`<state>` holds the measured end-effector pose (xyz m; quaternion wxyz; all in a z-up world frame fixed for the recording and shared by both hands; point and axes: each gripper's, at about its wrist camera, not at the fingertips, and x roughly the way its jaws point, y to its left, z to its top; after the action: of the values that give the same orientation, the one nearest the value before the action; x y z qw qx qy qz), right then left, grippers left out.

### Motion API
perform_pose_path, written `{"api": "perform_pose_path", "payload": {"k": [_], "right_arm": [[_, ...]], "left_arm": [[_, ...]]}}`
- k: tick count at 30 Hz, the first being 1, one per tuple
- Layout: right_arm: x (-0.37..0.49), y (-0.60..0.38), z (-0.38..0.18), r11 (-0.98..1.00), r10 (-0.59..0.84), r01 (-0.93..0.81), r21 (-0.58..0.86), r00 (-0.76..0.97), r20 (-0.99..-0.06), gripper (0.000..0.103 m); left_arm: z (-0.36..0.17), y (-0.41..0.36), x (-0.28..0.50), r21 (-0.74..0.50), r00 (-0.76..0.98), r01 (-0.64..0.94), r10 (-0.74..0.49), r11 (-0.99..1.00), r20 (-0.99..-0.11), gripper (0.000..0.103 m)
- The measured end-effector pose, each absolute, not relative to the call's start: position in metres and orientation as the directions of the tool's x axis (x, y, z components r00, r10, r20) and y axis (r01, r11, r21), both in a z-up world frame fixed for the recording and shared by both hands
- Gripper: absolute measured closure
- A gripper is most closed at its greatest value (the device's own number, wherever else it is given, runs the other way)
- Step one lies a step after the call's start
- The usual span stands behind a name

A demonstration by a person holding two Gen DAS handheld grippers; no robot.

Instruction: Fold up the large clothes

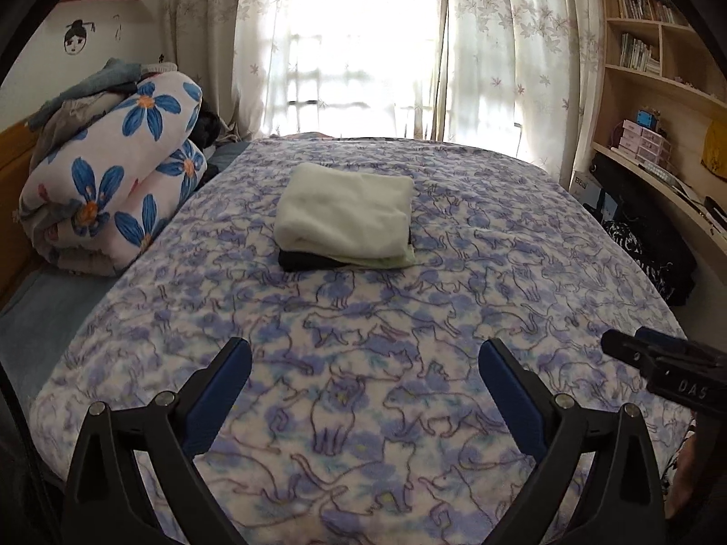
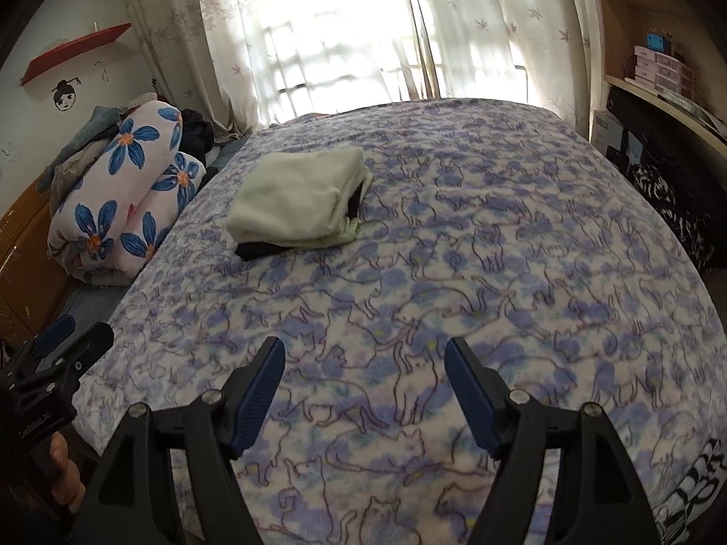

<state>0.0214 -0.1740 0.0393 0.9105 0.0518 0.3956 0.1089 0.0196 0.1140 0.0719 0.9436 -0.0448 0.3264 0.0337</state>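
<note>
While both the left gripper (image 1: 363, 363) and right gripper (image 2: 365, 363) hover spread wide and empty above the bed's near edge, the folded pale garment (image 1: 345, 215) lies mid-blanket (image 1: 500, 272), well apart.

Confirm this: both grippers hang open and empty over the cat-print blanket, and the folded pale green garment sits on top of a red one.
Not red. In both wrist views the folded pale green garment lies on a black garment. The rest stands: left gripper and right gripper are open and empty above the cat-print blanket.
</note>
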Motion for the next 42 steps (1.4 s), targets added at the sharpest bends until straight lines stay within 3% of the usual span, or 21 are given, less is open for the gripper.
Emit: {"api": "perform_pose_path", "payload": {"k": [10,42], "right_arm": [[-0.025,-0.183,-0.018,0.981,0.189,-0.075,0.18,0.602,-0.776,0.03],[-0.043,-0.173,-0.018,0.983,0.182,-0.111,0.145,0.62,-0.763,0.03]], "left_arm": [[0.004,0.085,-0.002,-0.07,0.675,-0.125,0.033,0.99,-0.738,0.004],[-0.008,0.075,-0.015,-0.044,0.642,-0.118,0.042,0.992,-0.766,0.004]]}}
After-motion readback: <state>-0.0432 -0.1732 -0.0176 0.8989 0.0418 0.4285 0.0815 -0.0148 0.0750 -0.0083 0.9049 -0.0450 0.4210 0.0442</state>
